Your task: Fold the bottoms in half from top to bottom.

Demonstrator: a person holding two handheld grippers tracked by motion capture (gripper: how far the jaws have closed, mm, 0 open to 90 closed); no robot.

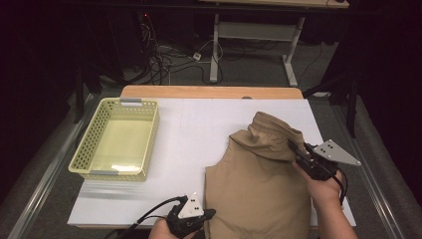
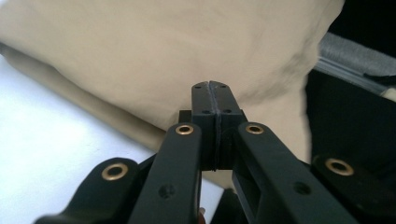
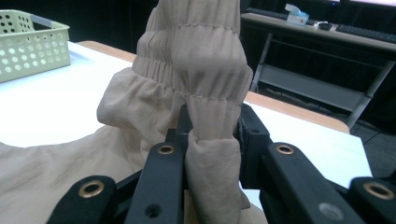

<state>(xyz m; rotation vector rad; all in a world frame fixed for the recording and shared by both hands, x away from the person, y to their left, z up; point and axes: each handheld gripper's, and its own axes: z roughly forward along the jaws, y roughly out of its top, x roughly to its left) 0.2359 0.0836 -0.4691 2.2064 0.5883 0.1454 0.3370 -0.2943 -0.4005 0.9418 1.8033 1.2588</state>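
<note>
two claws, one garment: i'm working a pair of tan shorts (image 1: 259, 186) lying at the lower right of the high view, on the white table (image 1: 199, 134). my right gripper (image 1: 297, 149) pinches the gathered elastic waistband (image 3: 205, 93), which bunches between the two black jaws in the right gripper view and stands up off the table as a ruffled column. my left gripper (image 1: 211, 213) sits at the bottom centre of the high view, against the near left edge of the cloth; in the left gripper view its jaws are pressed together tip to tip with the tan fabric right behind them, and i can't see whether any cloth is caught in the seam between them.

by my reckoning the fold is barely started: the waistband end is lifted and curled over, the rest of the shorts lies flat and spread, one edge hanging off the near side of the table. left to do, i judge, is to carry the waistband over, finish the folding and move the bundle to the yellow perforated basket (image 1: 82, 147), which sits at the left of the high view, well apart from the shorts, with nothing in it.
</note>
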